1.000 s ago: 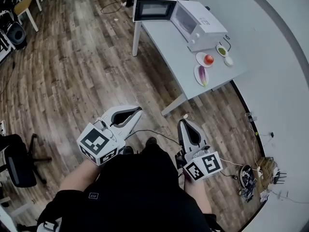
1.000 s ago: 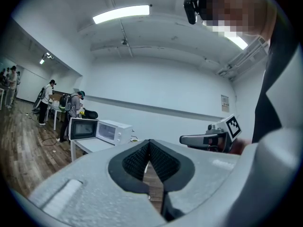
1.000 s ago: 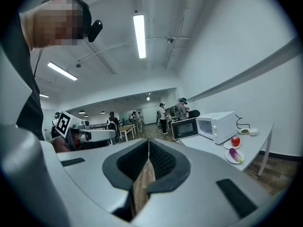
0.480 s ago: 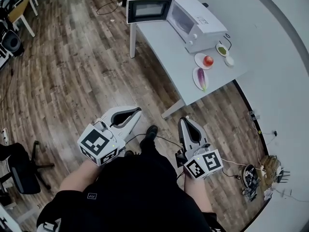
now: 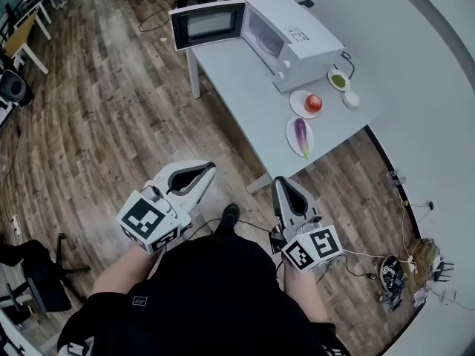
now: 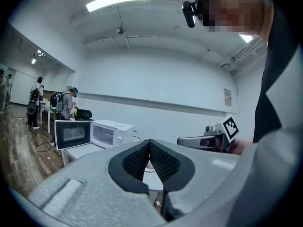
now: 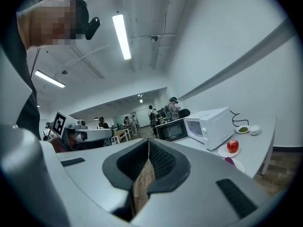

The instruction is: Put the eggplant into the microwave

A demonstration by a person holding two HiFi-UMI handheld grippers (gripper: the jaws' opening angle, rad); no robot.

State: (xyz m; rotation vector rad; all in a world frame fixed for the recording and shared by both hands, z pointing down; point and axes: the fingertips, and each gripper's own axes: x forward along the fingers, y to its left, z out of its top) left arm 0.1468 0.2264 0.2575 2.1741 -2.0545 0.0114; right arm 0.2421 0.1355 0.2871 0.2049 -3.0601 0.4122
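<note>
A purple eggplant (image 5: 301, 134) lies on a white plate (image 5: 291, 127) near the front edge of the grey table (image 5: 245, 76). Behind it stands the white microwave (image 5: 293, 39) with its door (image 5: 208, 24) swung wide open to the left. Both grippers are held level over the wooden floor, well short of the table. My left gripper (image 5: 210, 167) is shut with nothing between its pads (image 6: 137, 161). My right gripper (image 5: 280, 182) is shut too, and empty. In the right gripper view the eggplant (image 7: 229, 161) and the microwave (image 7: 213, 124) show ahead to the right.
A red fruit (image 5: 313, 103) sits on a second plate beside the eggplant, with a small bowl of green stuff (image 5: 339, 80) and a white cup (image 5: 351, 99) behind. Cables and a power strip (image 5: 391, 277) lie on the floor at right. People stand far back (image 6: 64, 103).
The table and microwave have come nearer and lower in the head view as I walk toward them. Both grippers keep their pose, still shut.
</note>
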